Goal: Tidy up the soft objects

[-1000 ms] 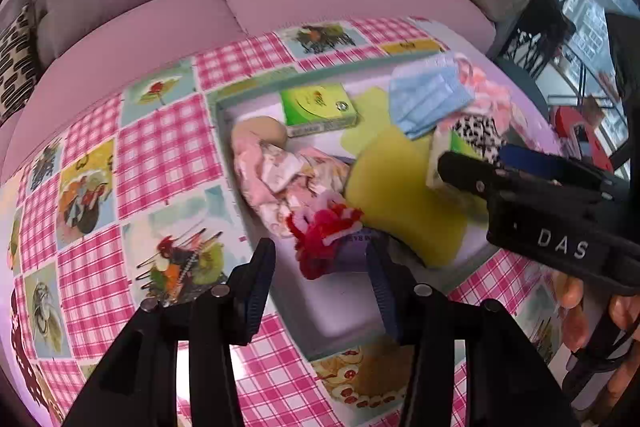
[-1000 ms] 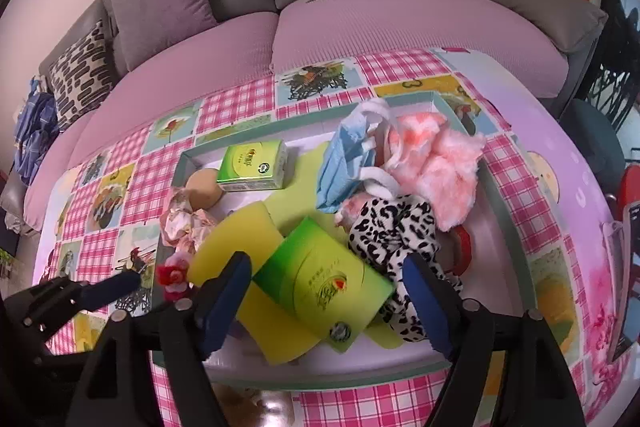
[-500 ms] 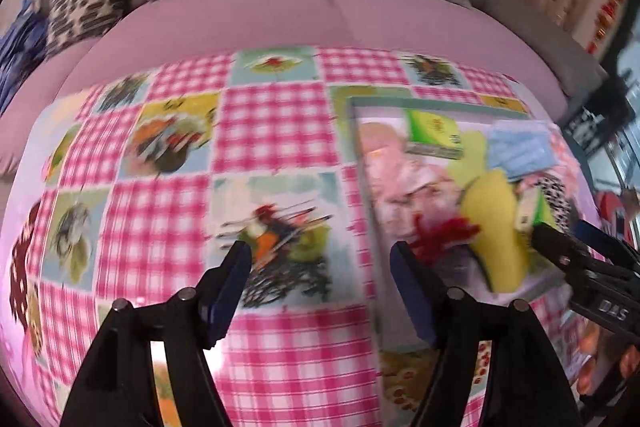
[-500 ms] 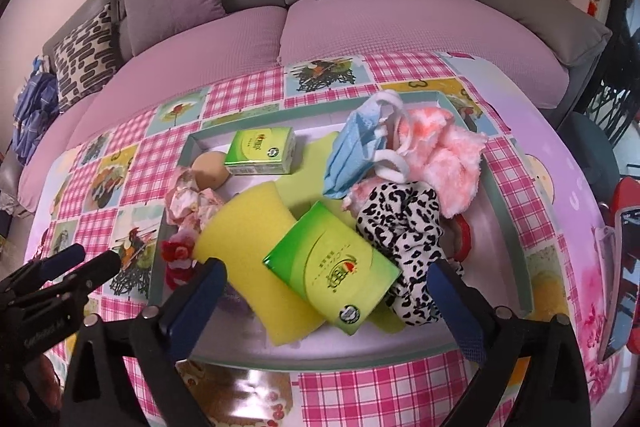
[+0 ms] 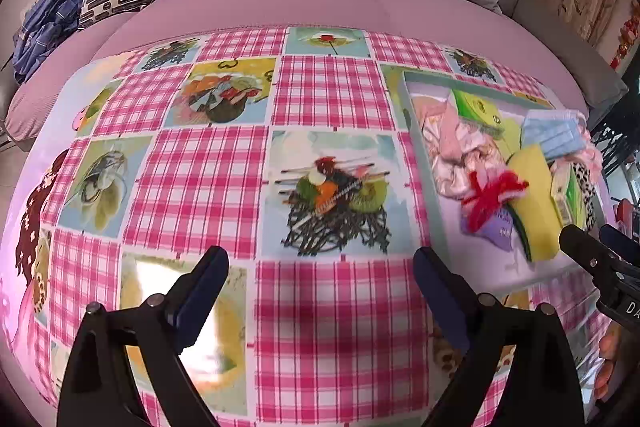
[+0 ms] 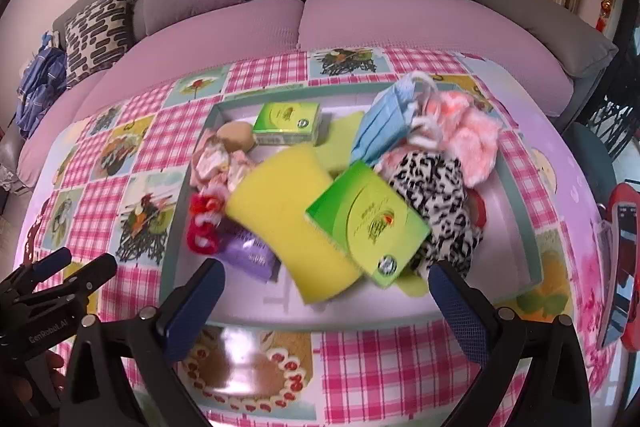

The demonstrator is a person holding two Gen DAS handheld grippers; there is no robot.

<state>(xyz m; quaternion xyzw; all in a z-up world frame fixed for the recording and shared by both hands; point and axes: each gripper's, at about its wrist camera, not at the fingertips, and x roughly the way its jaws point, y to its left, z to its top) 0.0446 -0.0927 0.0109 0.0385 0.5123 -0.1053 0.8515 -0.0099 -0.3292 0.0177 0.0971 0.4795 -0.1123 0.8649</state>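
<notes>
Now we hold both tools wide and empty; their jaws have just been opening. Our left gripper (image 5: 320, 291) hangs over the bare checked tablecloth (image 5: 192, 179), with the tray well to its right. Our right gripper (image 6: 328, 291) points down at the near edge of the tray (image 6: 520, 239), and nothing lies between its jaws.

Nearest in the tray lie a purple packet (image 6: 250, 253) and a red scrunchie (image 6: 202, 227). Behind them a yellow sponge (image 6: 280, 203) carries a green box (image 6: 366, 223), which touches a spotted cloth (image 6: 440, 203). Farther back are a blue mask (image 6: 386, 123) and a pink fluffy piece (image 6: 464, 131).

We judge all of these light and easy to squeeze. The sponge is probably best pinched at its free left edge, because the box on top may slide off.
</notes>
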